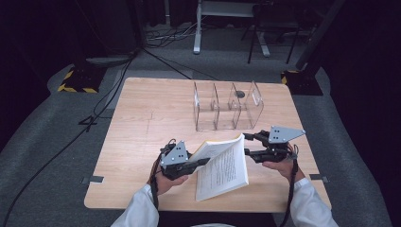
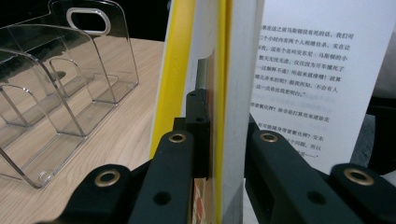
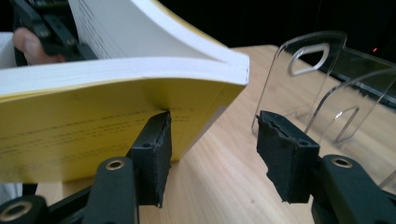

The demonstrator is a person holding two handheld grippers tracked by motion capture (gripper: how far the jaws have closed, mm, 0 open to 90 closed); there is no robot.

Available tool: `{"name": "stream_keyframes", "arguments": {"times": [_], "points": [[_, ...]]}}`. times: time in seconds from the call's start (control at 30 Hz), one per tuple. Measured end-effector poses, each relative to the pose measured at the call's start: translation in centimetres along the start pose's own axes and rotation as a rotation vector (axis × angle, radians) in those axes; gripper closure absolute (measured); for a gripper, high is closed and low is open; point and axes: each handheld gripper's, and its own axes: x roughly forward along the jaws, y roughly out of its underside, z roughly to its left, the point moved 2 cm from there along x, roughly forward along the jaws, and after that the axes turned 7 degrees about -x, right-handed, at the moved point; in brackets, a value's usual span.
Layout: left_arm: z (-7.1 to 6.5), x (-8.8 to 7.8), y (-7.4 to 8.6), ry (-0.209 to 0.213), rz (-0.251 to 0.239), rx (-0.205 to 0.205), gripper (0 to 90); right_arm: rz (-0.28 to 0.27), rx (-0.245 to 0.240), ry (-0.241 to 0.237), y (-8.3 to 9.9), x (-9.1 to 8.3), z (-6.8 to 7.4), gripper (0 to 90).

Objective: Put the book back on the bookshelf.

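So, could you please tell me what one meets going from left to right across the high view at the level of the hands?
Left gripper → book → right gripper.

One open book (image 1: 222, 168), one clear divided organizer (image 1: 228, 106), two tongs, left (image 1: 204, 162) and right (image 1: 246, 144).

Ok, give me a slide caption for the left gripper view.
Left tool clamps an open yellow-covered book beside a clear acrylic organizer.
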Motion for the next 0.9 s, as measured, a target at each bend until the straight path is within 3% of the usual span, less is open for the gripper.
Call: {"name": "stream_keyframes", "arguments": {"times": [0.23,0.27,0.4,0.53,0.73,0.83,0.9], "points": [[0.1,-1.7,0.8,-0.038,0.004,0.000,83.2,-0.041,-0.035,-0.017,-1.9,0.9,1.0,46.5],[0.1,-2.4,1.2,-0.054,0.008,-0.001,83.1,-0.040,-0.055,-0.008,-3.0,1.7,1.4,46.5],[0.2,-3.6,1.9,-0.074,0.020,-0.005,82.8,-0.008,-0.083,0.008,-4.0,3.3,2.1,45.3],[0.6,-5.0,3.0,-0.094,0.032,-0.027,82.4,0.021,-0.119,-0.005,-4.8,5.5,3.1,43.8],[1.2,-6.1,3.9,-0.077,0.024,-0.066,82.5,0.050,-0.097,-0.015,-4.3,7.0,2.6,37.1],[1.2,-6.2,3.9,-0.063,0.023,-0.065,82.4,0.064,-0.058,-0.056,-3.7,8.0,2.0,32.5],[1.3,-6.2,4.0,-0.060,0.025,-0.060,81.9,0.082,-0.054,-0.054,-3.3,8.7,1.8,31.2]]}}
